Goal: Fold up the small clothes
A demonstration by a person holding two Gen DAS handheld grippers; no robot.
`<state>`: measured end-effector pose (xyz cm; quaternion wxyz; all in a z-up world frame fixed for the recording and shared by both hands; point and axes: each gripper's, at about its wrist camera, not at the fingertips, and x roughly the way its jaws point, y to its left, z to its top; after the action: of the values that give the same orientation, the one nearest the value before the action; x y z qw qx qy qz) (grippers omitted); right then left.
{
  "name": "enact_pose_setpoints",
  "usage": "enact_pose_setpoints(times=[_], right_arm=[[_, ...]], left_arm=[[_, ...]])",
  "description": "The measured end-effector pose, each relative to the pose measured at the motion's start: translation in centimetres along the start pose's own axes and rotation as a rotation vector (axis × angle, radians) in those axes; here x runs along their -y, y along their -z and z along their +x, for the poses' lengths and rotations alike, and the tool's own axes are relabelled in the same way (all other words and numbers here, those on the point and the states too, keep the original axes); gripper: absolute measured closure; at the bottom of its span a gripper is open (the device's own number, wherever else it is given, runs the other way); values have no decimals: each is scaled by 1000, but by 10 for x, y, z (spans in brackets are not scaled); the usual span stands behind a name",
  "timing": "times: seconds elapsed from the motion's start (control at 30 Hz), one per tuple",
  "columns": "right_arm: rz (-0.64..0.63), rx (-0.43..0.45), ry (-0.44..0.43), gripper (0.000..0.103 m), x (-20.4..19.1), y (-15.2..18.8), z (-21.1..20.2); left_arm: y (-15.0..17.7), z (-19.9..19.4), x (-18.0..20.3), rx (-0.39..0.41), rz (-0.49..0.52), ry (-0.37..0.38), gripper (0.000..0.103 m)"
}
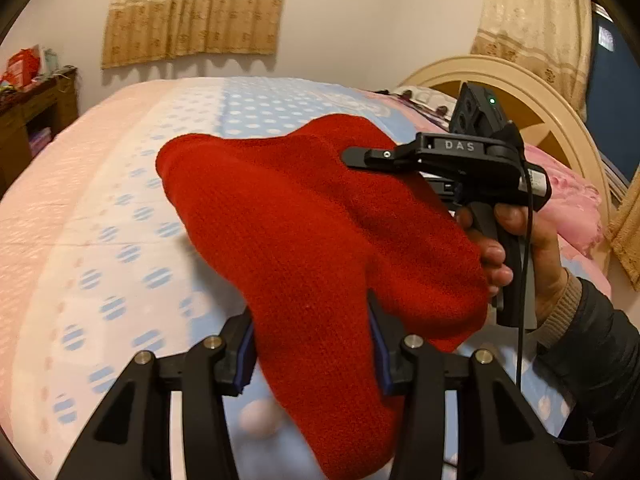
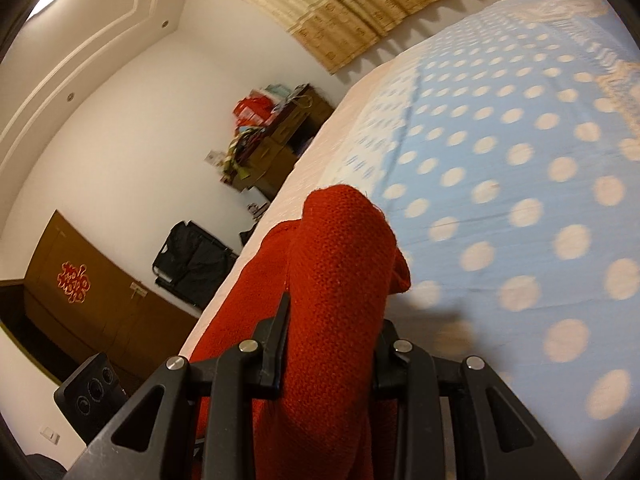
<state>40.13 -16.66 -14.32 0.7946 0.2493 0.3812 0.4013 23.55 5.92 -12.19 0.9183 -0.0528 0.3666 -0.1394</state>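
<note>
A red knitted garment [image 1: 304, 232] hangs in the air above the bed [image 1: 120, 208], stretched between both grippers. My left gripper [image 1: 312, 344] is shut on its near edge, the cloth bunched between the blue pads. My right gripper [image 1: 360, 156] shows from the side in the left wrist view, held by a hand, its fingers clamped on the garment's far corner. In the right wrist view the right gripper [image 2: 332, 340] is shut on a thick fold of the red garment [image 2: 340, 264], which rises between the fingers and drapes to the left.
The bed has a blue and pink polka-dot sheet [image 2: 520, 160] and a cream headboard [image 1: 520, 92] with pink bedding [image 1: 568, 200]. A cluttered wooden dresser [image 1: 36, 112] stands at the far wall. Curtains [image 1: 192, 8] hang behind. A black bag [image 2: 192, 260] sits by a wooden door.
</note>
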Motion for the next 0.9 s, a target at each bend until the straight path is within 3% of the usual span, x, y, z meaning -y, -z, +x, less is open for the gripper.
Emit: enact_pose_setpoints(times=[0.57,0.9], right_arm=[[-87,-147,-76,73,-82,24,105],[-125,-212,-95,73,-115,34,155]], left_arm=[[37,-42,-65,43,-138,-114,55],[56,-49,-84,52,-209,-154,55]])
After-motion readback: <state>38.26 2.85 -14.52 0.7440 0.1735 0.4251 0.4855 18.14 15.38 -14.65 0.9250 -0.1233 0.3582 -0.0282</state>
